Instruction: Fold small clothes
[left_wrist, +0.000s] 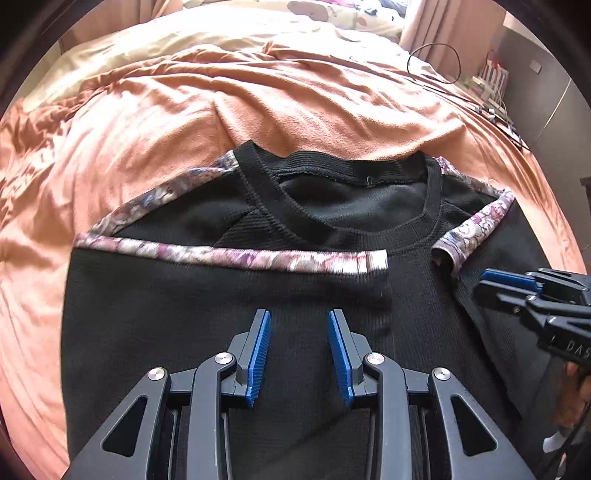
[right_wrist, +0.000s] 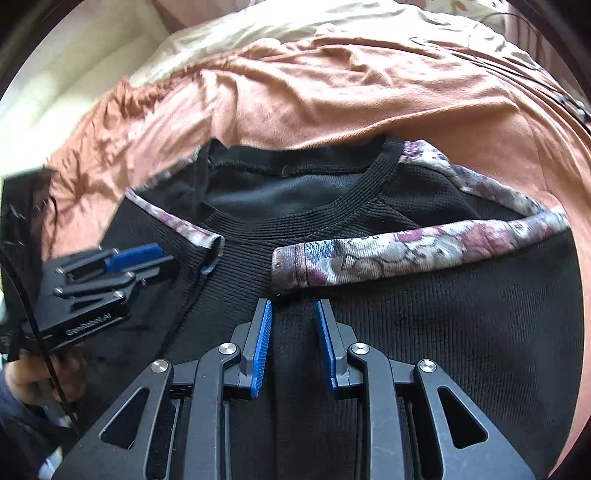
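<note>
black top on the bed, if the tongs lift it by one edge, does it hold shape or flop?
Probably flops: the black top lies flat with both floral-trimmed sleeves creased over its front. Ribbed knit likely grips the pads rather than slipping. The rumpled orange blanket underneath may drag along if pushed.

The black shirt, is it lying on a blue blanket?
No, the black shirt lies spread on an orange blanket that covers the bed.

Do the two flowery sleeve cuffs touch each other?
Apart. The left wrist view shows bare black sweater between the left cuff and the right cuff.
</note>
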